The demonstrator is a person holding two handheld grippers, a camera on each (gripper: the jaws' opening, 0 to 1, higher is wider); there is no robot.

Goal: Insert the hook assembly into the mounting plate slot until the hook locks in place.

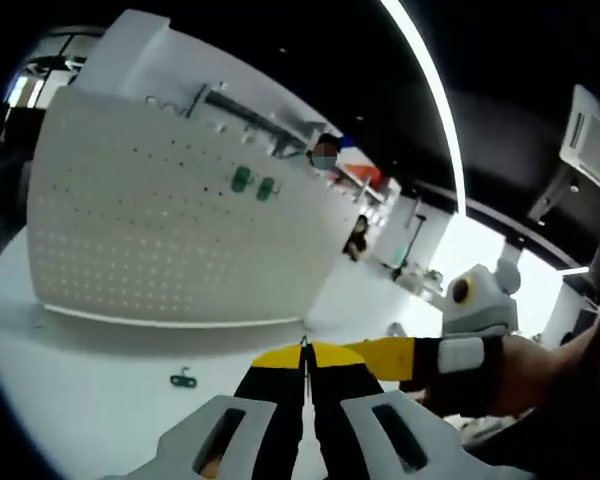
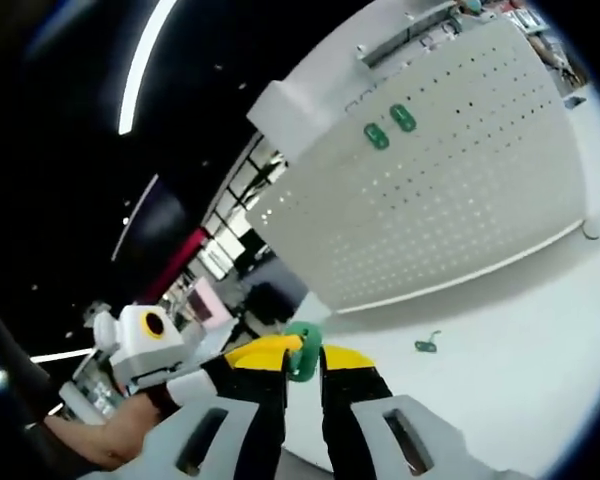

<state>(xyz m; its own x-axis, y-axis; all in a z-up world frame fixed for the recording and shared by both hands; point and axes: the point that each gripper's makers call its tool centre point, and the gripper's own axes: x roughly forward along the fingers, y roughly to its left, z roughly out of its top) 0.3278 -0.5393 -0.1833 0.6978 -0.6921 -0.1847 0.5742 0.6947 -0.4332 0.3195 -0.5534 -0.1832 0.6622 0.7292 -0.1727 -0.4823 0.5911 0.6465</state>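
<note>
The white perforated mounting plate [image 1: 170, 230] stands upright on the table and carries two green hooks [image 1: 252, 184]; the right gripper view shows the same plate [image 2: 450, 190] and hooks [image 2: 390, 127]. My right gripper [image 2: 302, 365] is shut on a green hook assembly [image 2: 302, 350], held well short of the plate. My left gripper [image 1: 304, 352] has its yellow-tipped jaws pressed together. It reaches in from the left [image 2: 255, 352] and its tip touches the held hook. The right gripper [image 1: 400, 358] meets the left one's tips from the right. A loose green hook [image 1: 183, 379] lies on the table, also seen in the right gripper view [image 2: 427, 345].
The white table [image 1: 100, 400] runs along the plate's foot. A person's hand [image 1: 510, 375] holds the right gripper, and a hand [image 2: 100, 440] holds the left one. Behind the plate are shelves [image 1: 250, 115] and people [image 1: 358, 238] in a dim room.
</note>
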